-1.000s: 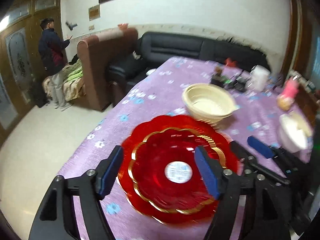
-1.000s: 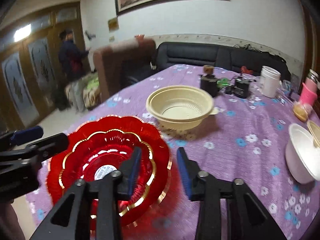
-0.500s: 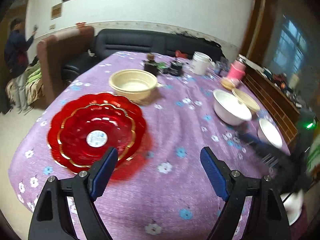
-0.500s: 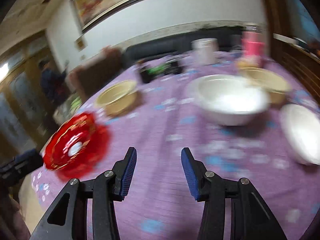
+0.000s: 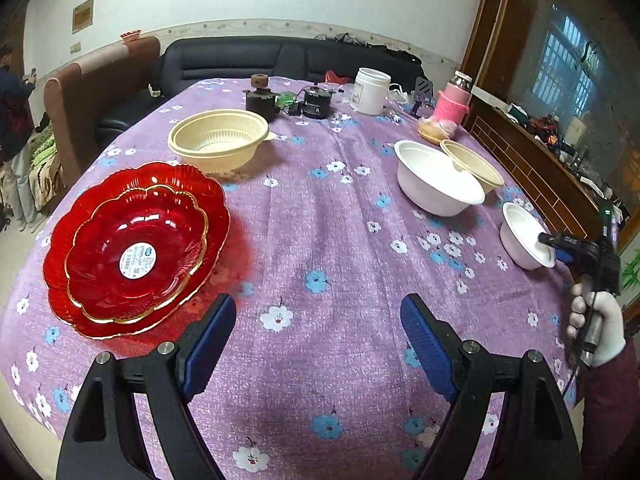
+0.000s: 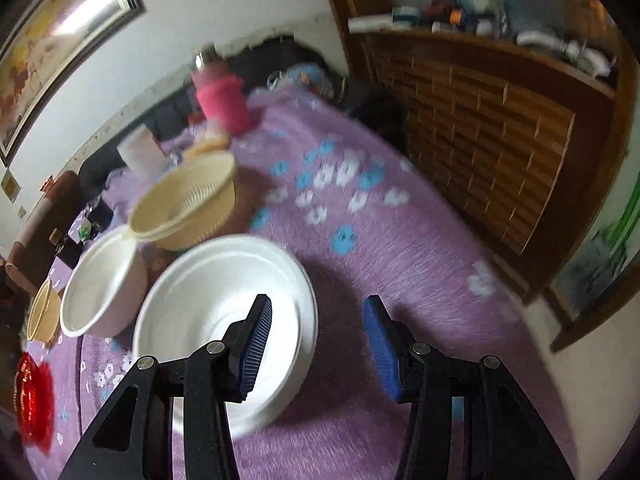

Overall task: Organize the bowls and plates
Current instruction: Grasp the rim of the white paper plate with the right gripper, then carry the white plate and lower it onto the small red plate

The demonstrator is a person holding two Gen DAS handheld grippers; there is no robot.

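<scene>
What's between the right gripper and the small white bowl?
Nothing visible. The right gripper is open and straddles the near rim of the small white bowl, one finger inside, one outside, with only purple tablecloth around.

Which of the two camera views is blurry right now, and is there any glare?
Left wrist view: sharp, fisheye-bent edges, highlights on the red plates. Right wrist view: motion-smeared tablecloth and pink bottle, glare on the framed picture; small white bowl is fairly clear.

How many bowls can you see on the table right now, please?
4: a cream bowl behind the red plates, a large white bowl touching a second cream bowl at right, and a small white bowl by the right gripper.
</scene>
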